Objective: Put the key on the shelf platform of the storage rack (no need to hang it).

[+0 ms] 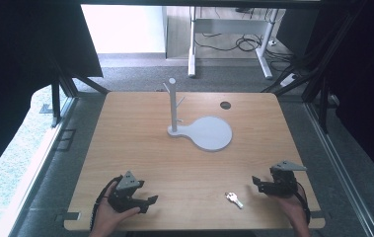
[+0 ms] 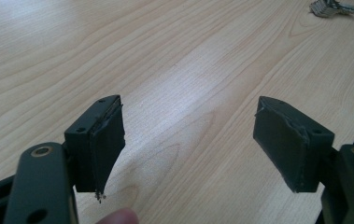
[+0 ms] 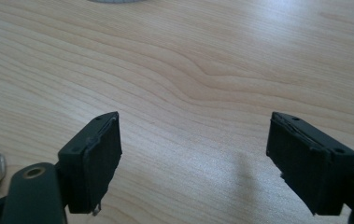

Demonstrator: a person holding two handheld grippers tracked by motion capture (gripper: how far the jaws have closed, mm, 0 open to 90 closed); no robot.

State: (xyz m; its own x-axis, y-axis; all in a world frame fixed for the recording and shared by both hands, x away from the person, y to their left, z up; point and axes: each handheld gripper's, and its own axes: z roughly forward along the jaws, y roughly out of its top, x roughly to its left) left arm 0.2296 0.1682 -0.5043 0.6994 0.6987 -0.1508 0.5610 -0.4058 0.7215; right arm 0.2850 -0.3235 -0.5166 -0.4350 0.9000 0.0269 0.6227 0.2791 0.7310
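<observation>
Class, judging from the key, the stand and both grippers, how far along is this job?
Nothing looks done: the key lies flat on the table, far from the stand. Nothing is in hand; the left gripper and right gripper are open. Grasping the key remains, probably to hang it.

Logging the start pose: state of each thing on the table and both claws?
left claw: open, nothing between its jaws, above bare wood
right claw: open, nothing between its jaws
key: flat on the table, between the claws, untouched
stand: upright on its round base, pegs bare
</observation>
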